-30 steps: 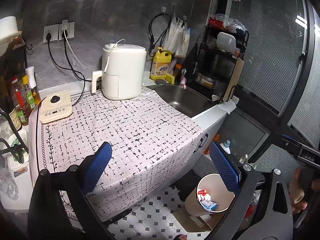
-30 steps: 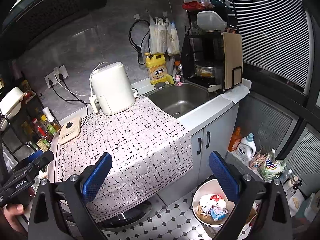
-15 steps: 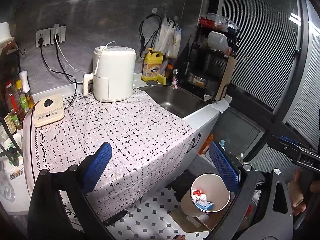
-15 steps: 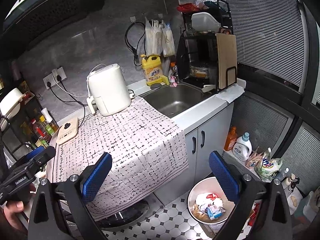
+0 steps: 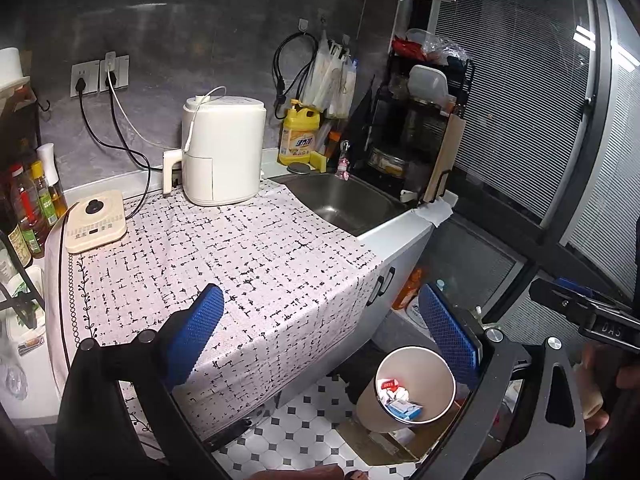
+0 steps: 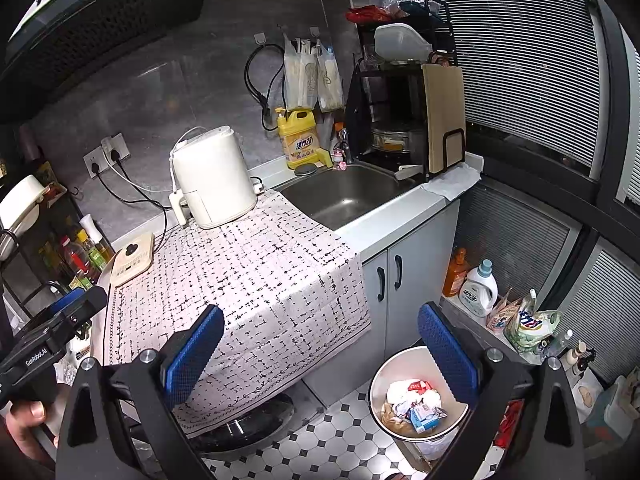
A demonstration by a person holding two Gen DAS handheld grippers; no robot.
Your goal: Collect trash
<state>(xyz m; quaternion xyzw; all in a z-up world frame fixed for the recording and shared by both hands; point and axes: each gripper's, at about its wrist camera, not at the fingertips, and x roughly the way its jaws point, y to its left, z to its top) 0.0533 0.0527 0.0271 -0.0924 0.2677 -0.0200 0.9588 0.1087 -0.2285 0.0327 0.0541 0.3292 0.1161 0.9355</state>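
A round beige trash bin [image 5: 416, 384] stands on the tiled floor at the lower right of both views, also in the right wrist view [image 6: 380, 384]. It holds crumpled white paper, red wrappers and a blue carton [image 6: 416, 404]. My left gripper [image 5: 320, 332] is open and empty, held high above the cloth-covered counter [image 5: 224, 248]. My right gripper [image 6: 320, 344] is open and empty, above the counter's front edge. I see no loose trash on the patterned cloth [image 6: 248, 280].
A white air fryer [image 5: 222, 152] and a flat cream appliance [image 5: 94, 220] stand on the counter. A steel sink [image 6: 344, 196], yellow detergent bottle [image 6: 298, 138] and dish rack [image 6: 404, 96] are at the right. Oil bottles [image 5: 36, 200] stand left. Cleaning bottles [image 6: 476, 286] sit on the floor.
Both grippers have drawn back and risen a little, so the counter and bin look smaller and farther. Both stay open and empty.
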